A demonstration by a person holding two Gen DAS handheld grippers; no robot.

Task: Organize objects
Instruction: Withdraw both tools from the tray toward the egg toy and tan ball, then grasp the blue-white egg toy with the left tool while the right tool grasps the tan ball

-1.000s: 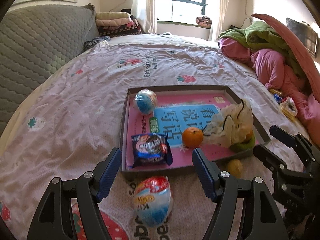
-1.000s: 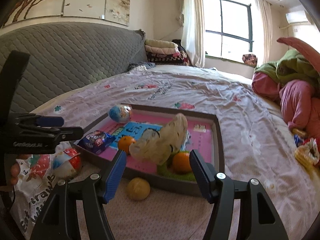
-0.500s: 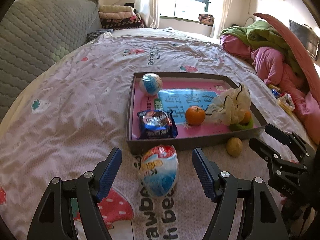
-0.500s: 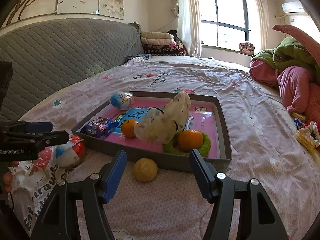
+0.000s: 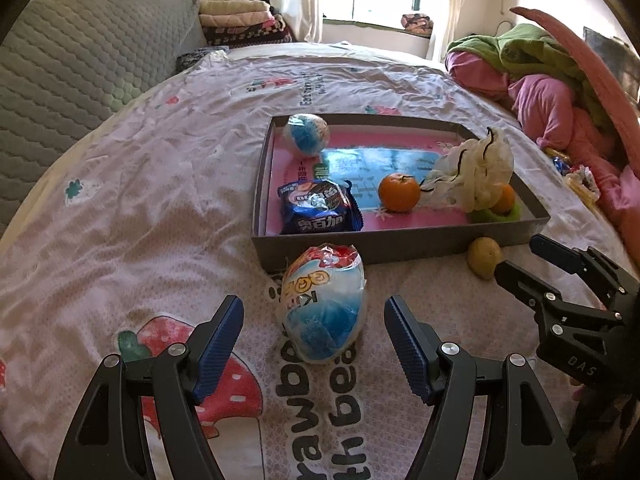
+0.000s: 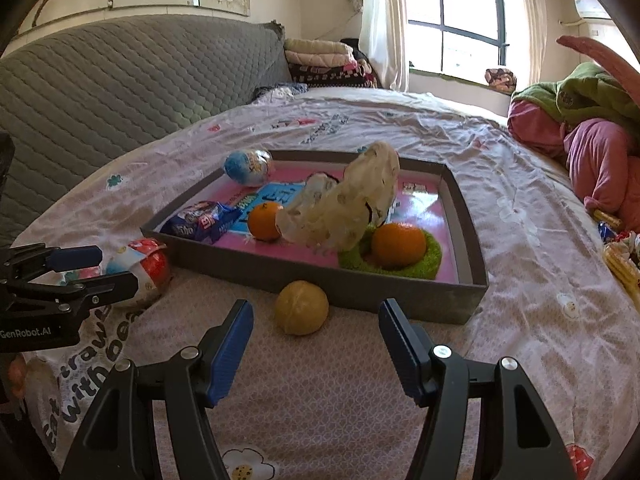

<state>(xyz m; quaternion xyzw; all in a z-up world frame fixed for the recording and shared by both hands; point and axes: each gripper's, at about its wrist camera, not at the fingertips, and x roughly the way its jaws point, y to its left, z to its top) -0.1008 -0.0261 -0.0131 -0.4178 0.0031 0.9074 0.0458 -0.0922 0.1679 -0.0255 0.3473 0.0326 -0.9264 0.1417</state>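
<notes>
A grey tray point(image 5: 400, 246) point(image 6: 360, 286) with a pink floor lies on the bed. It holds a blue egg toy point(image 5: 306, 134), a blue snack packet point(image 5: 318, 206), an orange point(image 5: 399, 192), a crumpled plastic bag point(image 5: 472, 176) and a second orange point(image 6: 398, 244) on a green ring. A red-and-blue wrapped egg point(image 5: 324, 304) point(image 6: 140, 266) lies on the sheet before the tray, just ahead of my open left gripper point(image 5: 314, 334). A yellow ball point(image 6: 301, 307) point(image 5: 484, 258) lies against the tray's front wall, just ahead of my open right gripper point(image 6: 314, 334).
A grey quilted headboard point(image 6: 120, 80) runs along the left. Pink and green bedding point(image 5: 560, 92) is heaped at the right, with small wrapped snacks point(image 6: 620, 256) beside it. Folded blankets point(image 5: 244, 20) are stacked by the window.
Both grippers have drawn back from the tray and lowered, so the wrapped egg and the yellow ball now sit just ahead of the fingers. Nothing was taken hold of.
</notes>
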